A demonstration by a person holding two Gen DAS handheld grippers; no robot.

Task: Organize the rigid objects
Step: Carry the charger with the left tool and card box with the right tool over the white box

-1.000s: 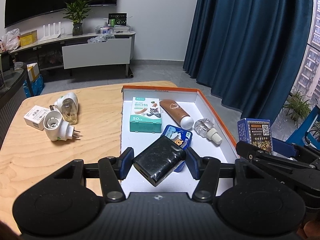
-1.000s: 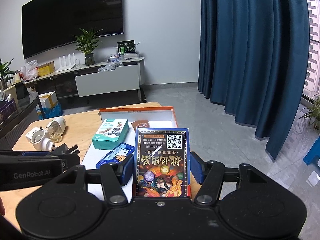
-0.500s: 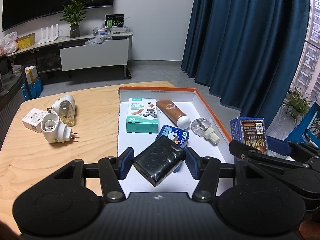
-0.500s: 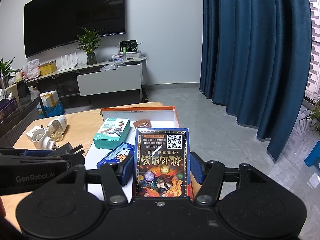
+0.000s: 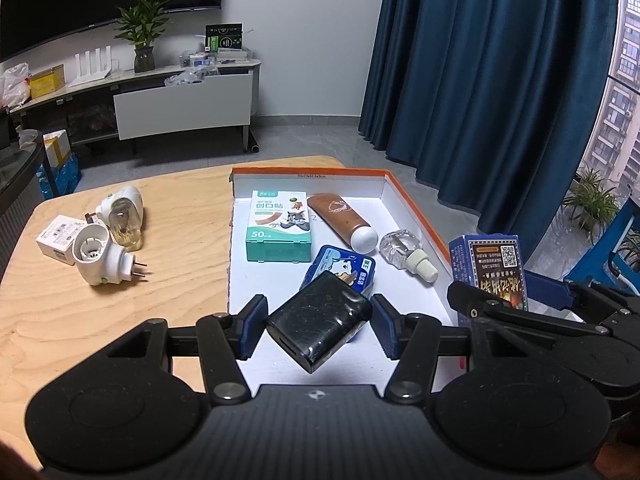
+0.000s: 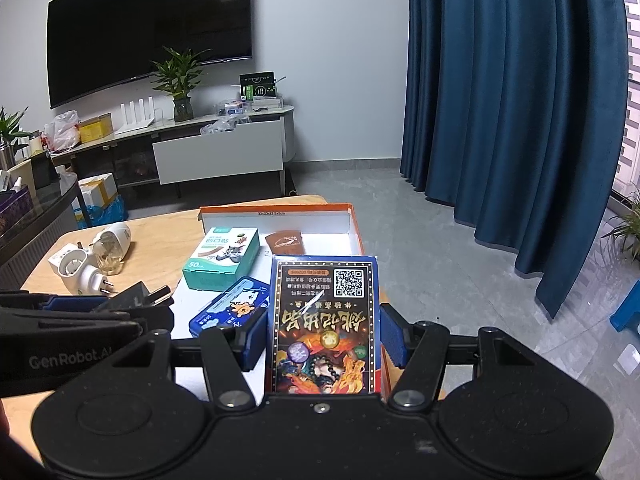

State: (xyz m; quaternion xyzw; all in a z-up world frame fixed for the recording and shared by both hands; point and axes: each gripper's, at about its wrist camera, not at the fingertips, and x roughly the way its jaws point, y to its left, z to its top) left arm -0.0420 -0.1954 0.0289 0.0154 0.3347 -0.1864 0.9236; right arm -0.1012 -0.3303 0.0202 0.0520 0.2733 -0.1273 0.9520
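my left gripper (image 5: pixel 316 326) clamps a black charger (image 5: pixel 318 326) over the tray (image 5: pixel 412 208); my right gripper (image 6: pixel 324 336) clamps a card box (image 6: pixel 325 324) at its near edge. four items lie inside; two plug-ins (image 5: pixel 106 248) and a white box (image 5: pixel 56 240) remain on the table (image 5: pixel 100 320).

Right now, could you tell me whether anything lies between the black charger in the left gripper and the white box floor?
Partly: the blue tin lies just beyond the black charger; bare box floor shows left of the tin.
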